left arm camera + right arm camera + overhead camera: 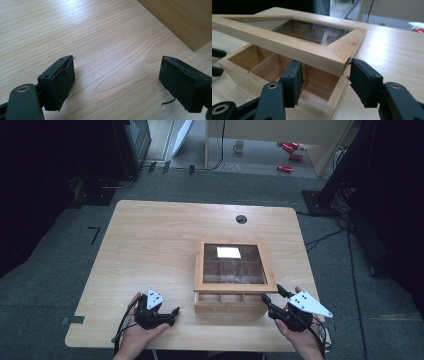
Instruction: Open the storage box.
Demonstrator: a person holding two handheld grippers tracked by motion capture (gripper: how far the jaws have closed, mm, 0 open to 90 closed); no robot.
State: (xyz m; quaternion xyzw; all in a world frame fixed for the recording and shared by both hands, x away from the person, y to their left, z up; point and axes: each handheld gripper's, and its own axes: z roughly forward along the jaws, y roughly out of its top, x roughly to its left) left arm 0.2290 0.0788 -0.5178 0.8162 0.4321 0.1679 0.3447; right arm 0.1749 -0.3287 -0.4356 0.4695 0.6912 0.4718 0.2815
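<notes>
Left hand-held gripper point(170, 314) lies low on the counter point(150, 245) at the near left, its jaws spread wide apart and holding nothing; in the left gripper view bare wood grain runs between the pads point(62, 82) and a corner of the wooden box point(185, 20) shows at the upper right, near but not touched. Moving right, the wooden box point(232, 292) sits a little right of the counter's middle, close to the near edge, its glass-paned lid point(235, 265) raised at the front so that the near row of empty compartments point(222, 298) lies exposed. Further right, the right hand-held gripper point(270, 302) reaches the box's near right corner with its jaws apart, one pad point(292, 80) inside the corner compartment and the other outside the side wall, just under the lid's corner point(347, 53); they straddle the wall without clamping it. I judge the opening only begun: the lid is cracked up, not swung back, and most of the lift remains.
</notes>
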